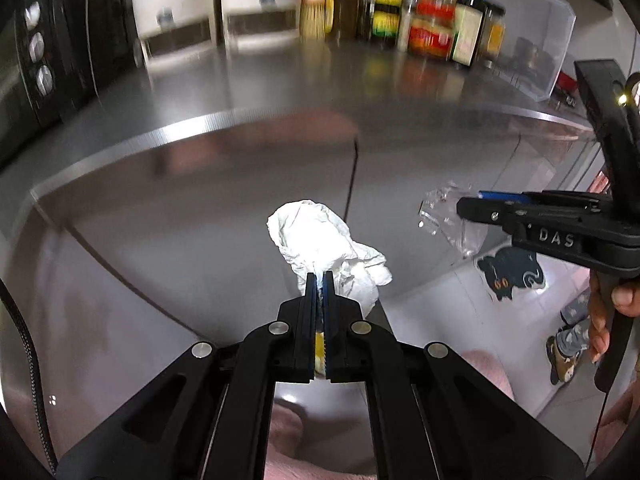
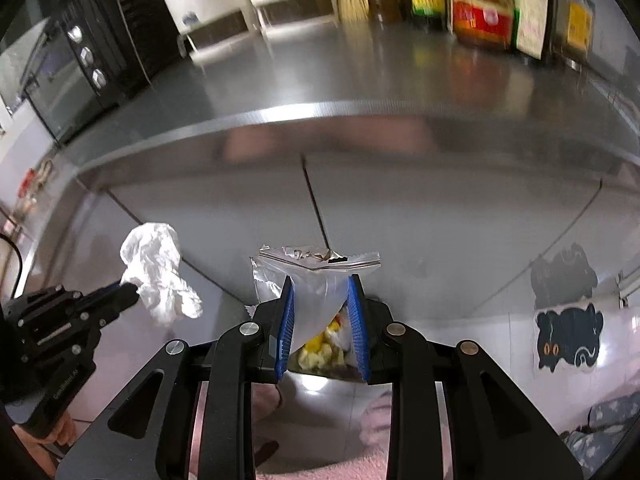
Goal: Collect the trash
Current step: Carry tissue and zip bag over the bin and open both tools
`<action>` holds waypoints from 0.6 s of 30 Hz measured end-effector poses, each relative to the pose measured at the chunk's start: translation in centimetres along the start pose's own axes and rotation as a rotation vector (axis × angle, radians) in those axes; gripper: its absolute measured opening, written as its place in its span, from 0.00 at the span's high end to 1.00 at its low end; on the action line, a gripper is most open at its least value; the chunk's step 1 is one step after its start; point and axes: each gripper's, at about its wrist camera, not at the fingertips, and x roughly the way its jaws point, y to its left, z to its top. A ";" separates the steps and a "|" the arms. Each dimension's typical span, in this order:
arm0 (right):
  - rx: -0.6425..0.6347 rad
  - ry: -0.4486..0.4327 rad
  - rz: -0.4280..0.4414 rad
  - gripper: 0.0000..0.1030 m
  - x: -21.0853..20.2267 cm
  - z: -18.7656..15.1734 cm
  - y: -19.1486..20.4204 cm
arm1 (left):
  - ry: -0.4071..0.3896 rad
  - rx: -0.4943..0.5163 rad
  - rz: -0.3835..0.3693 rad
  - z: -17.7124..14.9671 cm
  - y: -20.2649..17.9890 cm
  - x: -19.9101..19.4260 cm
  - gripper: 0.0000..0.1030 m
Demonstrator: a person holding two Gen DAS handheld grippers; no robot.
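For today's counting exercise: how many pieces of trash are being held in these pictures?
2. A crumpled white tissue is pinched in the left gripper; a clear plastic bag with yellow scraps is in the right gripper. More may lie out of view.

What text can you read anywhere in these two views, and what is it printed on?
"DAS": white letters on the black body of the right gripper, seen from the left wrist; further letters may be hidden.
Small print along the left gripper handle, seen from the right wrist: too blurred to read.
Labels on the bottles and jars at the back of the counter: blurred, unreadable.
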 end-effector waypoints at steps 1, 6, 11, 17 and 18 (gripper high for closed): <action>0.004 0.009 -0.004 0.74 0.6 -0.5 -0.1 | 0.021 -0.006 -0.009 -0.8 0.0 1.2 0.99; 0.032 0.072 -0.032 0.74 5.3 -2.9 -1.2 | 0.080 -0.028 -0.022 -2.8 -0.2 5.4 0.99; 0.080 0.134 -0.027 0.74 9.7 -4.9 -2.5 | 0.145 -0.035 -0.036 -4.6 -0.4 10.1 0.99; 0.111 0.189 -0.035 0.74 14.1 -6.0 -3.7 | 0.229 -0.040 -0.066 -6.6 -0.7 15.9 0.99; 0.115 0.199 -0.035 0.74 14.8 -6.1 -4.0 | 0.238 -0.039 -0.070 -6.7 -0.8 16.4 0.99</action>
